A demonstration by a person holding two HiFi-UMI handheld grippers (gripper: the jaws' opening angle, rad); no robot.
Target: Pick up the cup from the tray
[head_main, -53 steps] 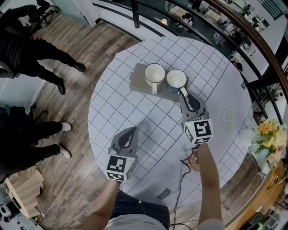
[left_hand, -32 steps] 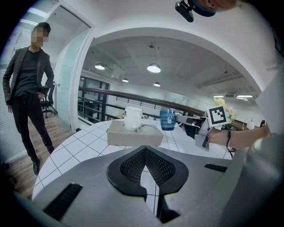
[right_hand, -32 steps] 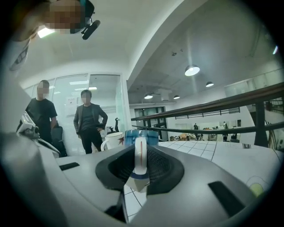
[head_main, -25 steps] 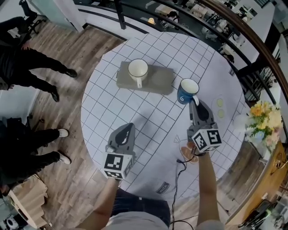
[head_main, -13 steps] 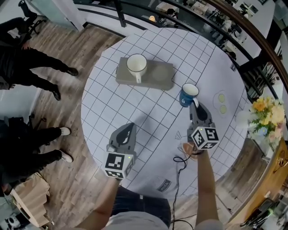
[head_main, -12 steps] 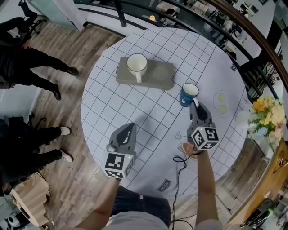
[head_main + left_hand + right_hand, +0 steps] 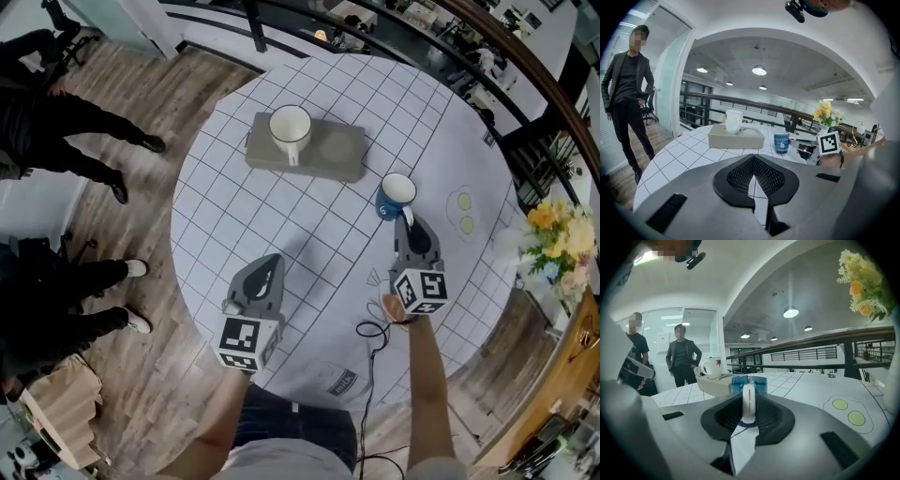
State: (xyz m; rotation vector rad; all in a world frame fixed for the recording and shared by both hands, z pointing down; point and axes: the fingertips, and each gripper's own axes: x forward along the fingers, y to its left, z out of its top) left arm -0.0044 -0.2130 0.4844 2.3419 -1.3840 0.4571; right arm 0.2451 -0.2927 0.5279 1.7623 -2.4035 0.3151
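My desk (image 7: 281,225) was white with a thin dark grid, the tray (image 7: 347,155) beige-grey; the blue cup (image 7: 394,195) had a white inside, the second cup (image 7: 290,125) was plain white.

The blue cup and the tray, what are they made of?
The blue cup looks like glazed ceramic: smooth blue outside, white inside and a white handle. The tray looks dull grey-beige and thick, maybe foam or plastic; its look leaves that open.

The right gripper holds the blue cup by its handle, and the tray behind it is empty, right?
Not quite: the tray is not empty. In the head view a white cup stands on its left half. The rest holds: the right gripper grips the blue cup by its handle.
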